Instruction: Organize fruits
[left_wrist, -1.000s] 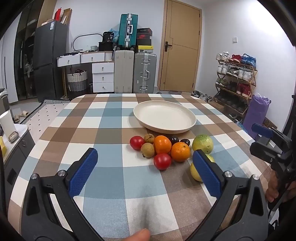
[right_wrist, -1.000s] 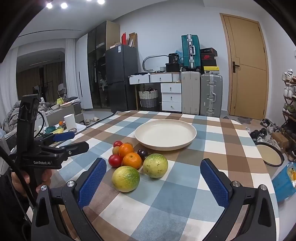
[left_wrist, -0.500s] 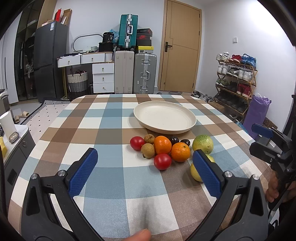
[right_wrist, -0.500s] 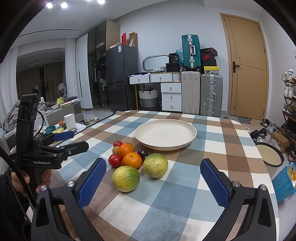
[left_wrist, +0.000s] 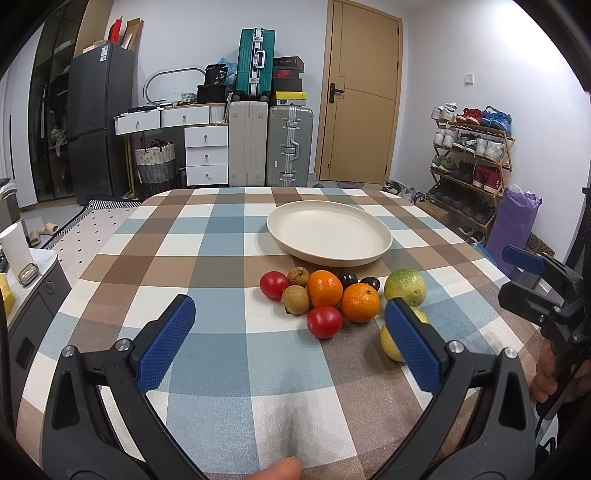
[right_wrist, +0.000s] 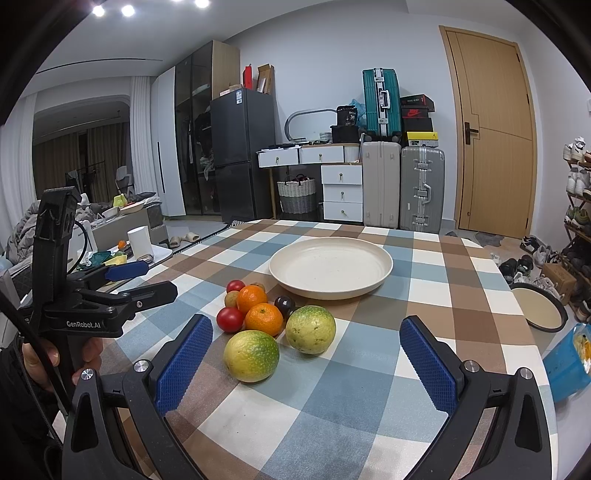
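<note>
Nothing's changed in the last second, honestly. Left gripper (left_wrist: 290, 338) and right gripper (right_wrist: 306, 363) both still hover with jaws wide, holding nothing. Fruit pile (right_wrist: 271, 319) sits untouched on the checkered surface (right_wrist: 424, 291), just in front of the empty plate (right_wrist: 330, 267). Sorting hasn't started yet.

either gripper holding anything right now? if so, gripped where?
Nothing held. The left gripper and right gripper are both open and empty above the checked tablecloth, and every fruit lies on the cloth beside the plate.
</note>
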